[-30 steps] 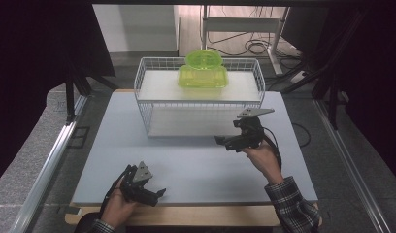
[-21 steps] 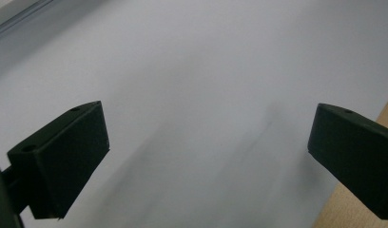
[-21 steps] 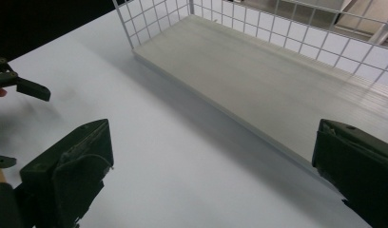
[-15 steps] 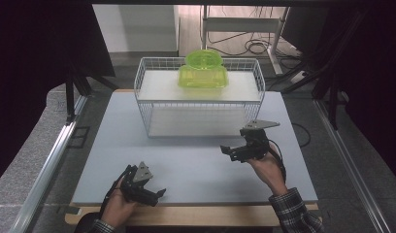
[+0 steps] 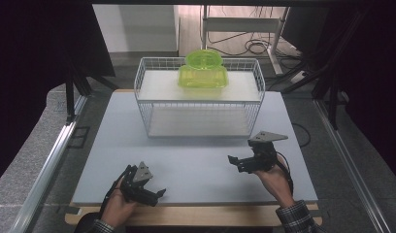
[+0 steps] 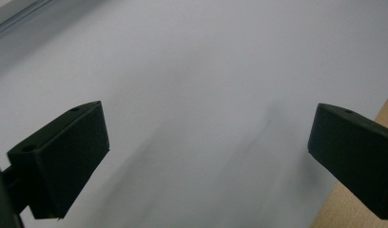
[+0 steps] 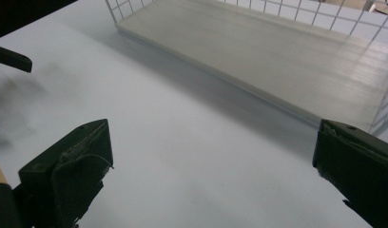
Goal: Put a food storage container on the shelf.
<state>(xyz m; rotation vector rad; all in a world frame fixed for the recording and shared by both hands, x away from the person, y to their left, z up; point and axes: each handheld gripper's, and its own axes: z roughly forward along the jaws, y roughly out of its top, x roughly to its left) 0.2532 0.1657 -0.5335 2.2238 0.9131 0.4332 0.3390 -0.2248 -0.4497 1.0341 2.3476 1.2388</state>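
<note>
While both hands idle near the front edge, high view: translucent lime-green plastic container (image 5: 203, 70) sits atop white wire rack (image 5: 152, 109), well clear of right gripper (image 5: 238, 163) and left gripper (image 5: 158, 194). Gripper views: both jaw pairs spread, empty over pale grey tabletop (image 6: 192, 71).

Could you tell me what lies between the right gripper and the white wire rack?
Nothing: in the high view, only bare grey tabletop separates the right gripper from the white wire rack. The right gripper view shows the same bare stretch.
</note>
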